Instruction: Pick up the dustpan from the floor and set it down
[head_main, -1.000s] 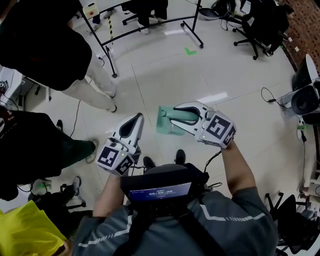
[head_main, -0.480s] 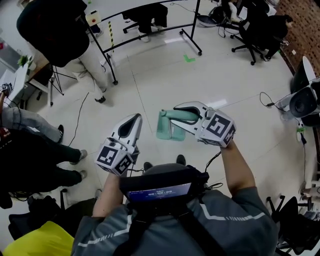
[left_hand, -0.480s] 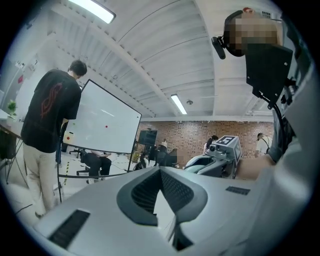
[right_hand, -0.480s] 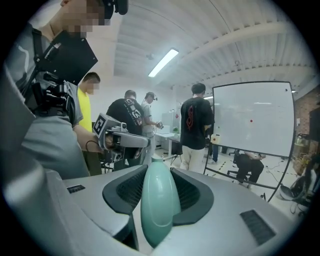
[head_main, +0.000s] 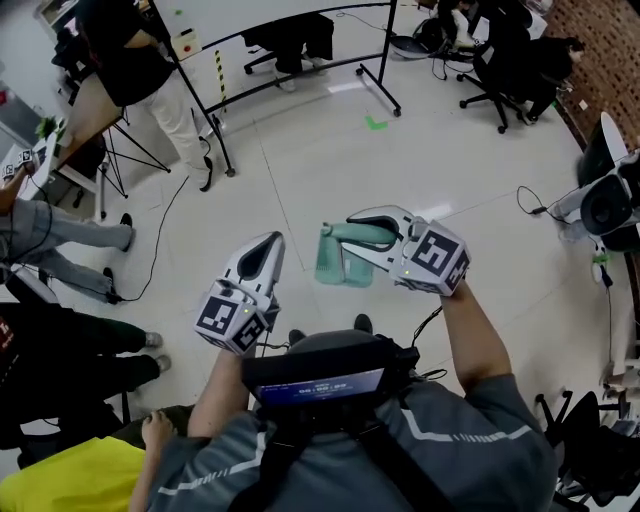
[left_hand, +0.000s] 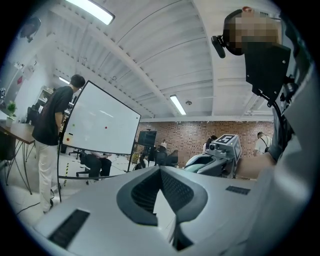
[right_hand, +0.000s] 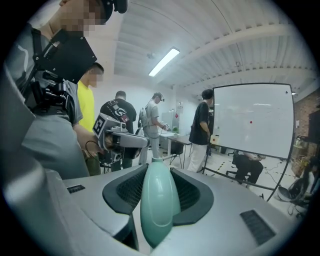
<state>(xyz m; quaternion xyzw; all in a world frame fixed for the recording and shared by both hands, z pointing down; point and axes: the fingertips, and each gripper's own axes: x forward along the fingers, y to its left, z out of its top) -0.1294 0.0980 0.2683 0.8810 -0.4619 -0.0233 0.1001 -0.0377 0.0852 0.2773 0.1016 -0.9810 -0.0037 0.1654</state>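
Note:
A pale green dustpan (head_main: 336, 266) hangs above the white floor in the head view, its pan to the left and below its handle. My right gripper (head_main: 352, 232) is shut on that handle, which fills the gap between the jaws in the right gripper view as the dustpan handle (right_hand: 159, 207). My left gripper (head_main: 267, 240) is held apart at the lower left, shut with nothing in it; its jaws meet at the tip in the left gripper view (left_hand: 160, 169). Each gripper shows in the other's view: the right gripper (left_hand: 220, 156), the left gripper (right_hand: 120, 138).
A whiteboard on a black rolling frame (head_main: 290, 50) stands ahead. People stand and sit at the left (head_main: 60, 240), one by the board (head_main: 150, 70). Office chairs (head_main: 500, 60) crowd the top right. A cable (head_main: 540, 200) runs at the right, and green tape (head_main: 377, 123) marks the floor.
Both grippers and the dustpan have stayed in place. The person in light trousers has walked off toward the upper left, and the bystanders at the left have shifted.

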